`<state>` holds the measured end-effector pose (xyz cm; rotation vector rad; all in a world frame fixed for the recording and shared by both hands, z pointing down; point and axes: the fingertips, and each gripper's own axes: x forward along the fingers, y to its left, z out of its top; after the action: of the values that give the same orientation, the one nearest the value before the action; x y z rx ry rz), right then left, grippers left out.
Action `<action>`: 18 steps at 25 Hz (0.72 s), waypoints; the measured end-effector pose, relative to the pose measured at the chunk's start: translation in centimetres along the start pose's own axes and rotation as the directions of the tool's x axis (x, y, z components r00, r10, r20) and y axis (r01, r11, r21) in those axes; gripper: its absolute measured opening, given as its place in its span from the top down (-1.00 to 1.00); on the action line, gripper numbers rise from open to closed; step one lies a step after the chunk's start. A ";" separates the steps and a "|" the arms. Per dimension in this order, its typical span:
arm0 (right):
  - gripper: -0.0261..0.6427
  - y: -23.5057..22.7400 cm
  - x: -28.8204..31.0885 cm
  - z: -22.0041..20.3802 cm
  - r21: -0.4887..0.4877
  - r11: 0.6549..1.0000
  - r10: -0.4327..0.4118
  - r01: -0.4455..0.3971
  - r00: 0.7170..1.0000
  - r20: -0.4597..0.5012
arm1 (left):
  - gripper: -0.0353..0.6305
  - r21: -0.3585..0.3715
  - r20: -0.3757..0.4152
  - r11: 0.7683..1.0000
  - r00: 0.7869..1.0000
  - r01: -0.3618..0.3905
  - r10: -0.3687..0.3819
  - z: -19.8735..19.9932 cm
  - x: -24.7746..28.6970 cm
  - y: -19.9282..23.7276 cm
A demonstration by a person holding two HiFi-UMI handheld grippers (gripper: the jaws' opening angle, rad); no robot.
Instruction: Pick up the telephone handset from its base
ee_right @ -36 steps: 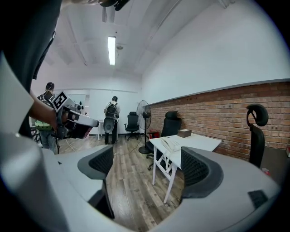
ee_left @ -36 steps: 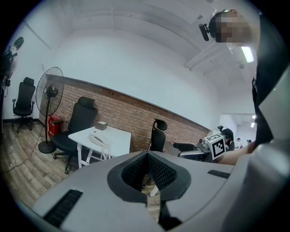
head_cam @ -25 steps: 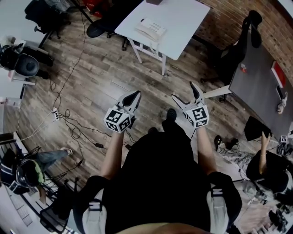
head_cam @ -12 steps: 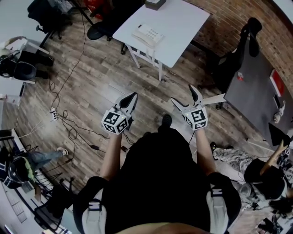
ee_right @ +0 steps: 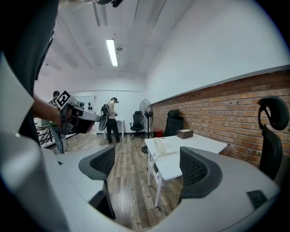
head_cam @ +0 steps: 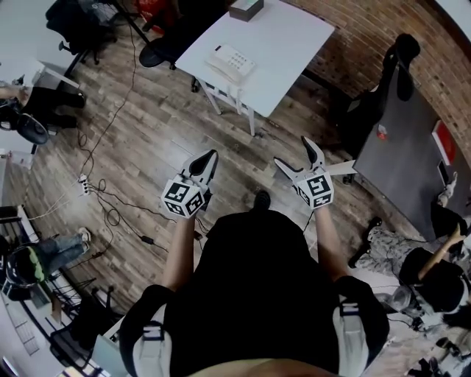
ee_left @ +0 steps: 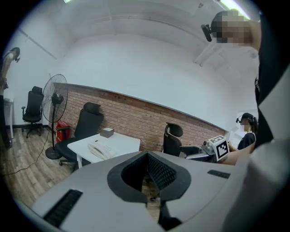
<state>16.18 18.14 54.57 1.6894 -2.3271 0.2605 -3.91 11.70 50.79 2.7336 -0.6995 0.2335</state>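
Telephone (head_cam: pixel 230 62) was noted untouched on white table (head_cam: pixel 294 44), well apart from both grippers. Left gripper (head_cam: pixel 207 157) was held closed and empty, right gripper (head_cam: pixel 293 152) spread wide and empty. Approach, grasp and lift were judged outstanding.

Table (head_cam: pixel 294 44) ahead of person, well apart from both grippers. Telephone (head_cam: pixel 229 61) on table's left part; small box (head_cam: pixel 245 9) behind it at far edge. Office chair (head_cam: pixel 158 48) left of table. Left gripper (head_cam: pixel 210 157), right gripper (head_cam: pixel 293 152) side by side above floor (head_cam: pixel 147 132). Second table (head_cam: pixel 412 147) at right.
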 end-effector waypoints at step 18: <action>-0.36 -4.5 1.9 -0.5 0.004 0.996 0.085 -0.085 0.996 -0.024 | 0.83 -0.014 -0.023 0.999 0.999 -0.046 0.046 -0.1 4.8 -0.9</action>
<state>19.94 15.17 55.65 1.5820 -2.3858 0.2992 0.66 10.33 51.75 2.6990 -0.7553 0.2686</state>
